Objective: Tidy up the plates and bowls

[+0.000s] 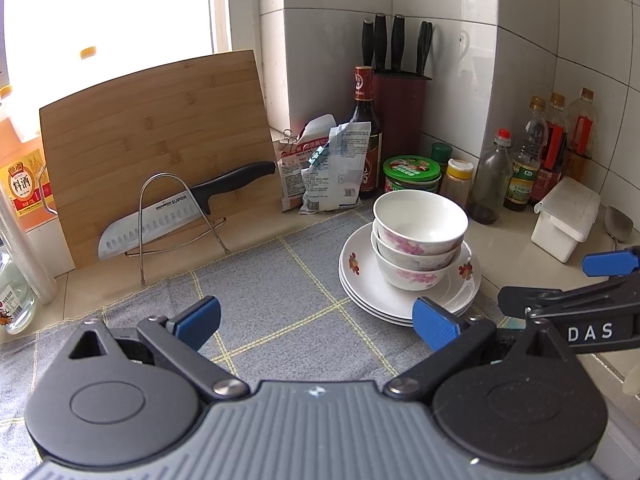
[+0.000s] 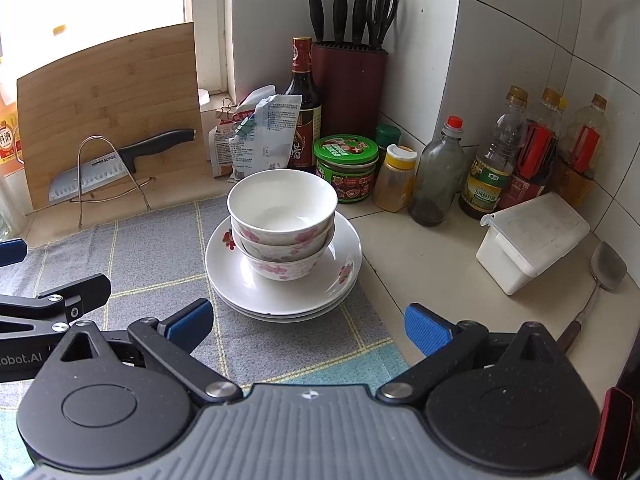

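Three white bowls with pink flowers (image 1: 418,236) (image 2: 282,224) are nested upright on a stack of three white flowered plates (image 1: 368,286) (image 2: 280,296). The pile stands on a grey checked cloth (image 1: 264,292) (image 2: 160,256). My left gripper (image 1: 316,322) is open just short of the pile, which lies ahead to its right. My right gripper (image 2: 308,326) is open too, close in front of the plates, nothing between its fingers. The right gripper's blue pads (image 1: 608,262) also show at the edge of the left wrist view.
A bamboo cutting board (image 1: 156,140) leans at the back left with a knife (image 1: 176,212) in a wire rack. Snack bags (image 1: 324,168), a sauce bottle (image 1: 366,120), a knife block (image 1: 400,104), jars and oil bottles (image 2: 504,160) crowd the corner. A white lidded box (image 2: 532,240) and a spatula (image 2: 604,268) lie at right.
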A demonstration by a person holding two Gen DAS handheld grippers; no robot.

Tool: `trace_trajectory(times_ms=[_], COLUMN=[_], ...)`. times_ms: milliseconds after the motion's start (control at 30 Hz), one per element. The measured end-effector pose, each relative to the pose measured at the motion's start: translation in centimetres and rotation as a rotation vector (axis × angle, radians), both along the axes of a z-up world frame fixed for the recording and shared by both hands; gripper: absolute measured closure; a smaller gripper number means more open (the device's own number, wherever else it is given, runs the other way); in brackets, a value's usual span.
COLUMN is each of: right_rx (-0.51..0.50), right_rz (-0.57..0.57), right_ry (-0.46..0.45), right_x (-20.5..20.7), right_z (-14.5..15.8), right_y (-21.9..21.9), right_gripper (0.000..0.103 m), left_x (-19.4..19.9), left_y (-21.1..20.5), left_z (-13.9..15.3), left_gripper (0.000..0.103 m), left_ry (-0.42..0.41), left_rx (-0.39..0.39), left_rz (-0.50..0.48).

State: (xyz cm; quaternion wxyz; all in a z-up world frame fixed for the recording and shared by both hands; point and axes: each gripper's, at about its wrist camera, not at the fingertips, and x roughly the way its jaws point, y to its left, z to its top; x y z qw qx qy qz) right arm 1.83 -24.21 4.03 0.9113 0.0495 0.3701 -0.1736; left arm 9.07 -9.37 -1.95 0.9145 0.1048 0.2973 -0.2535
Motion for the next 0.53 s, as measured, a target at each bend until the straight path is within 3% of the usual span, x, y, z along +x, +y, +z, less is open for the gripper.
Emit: trace_trajectory(times_ms=[533], right_rx=[-0.02], right_rz=[-0.009], right_ry=[-0.004], right_x=[-0.16], right_z=[0.33], right_y=[0.42], right_gripper=[0.0], left_x=[-0.04], left_y=[0.12], left_z=[0.1], left_gripper=[0.001], left_ry=[-0.002], left_rx=[-0.004], left_rz=[0.0])
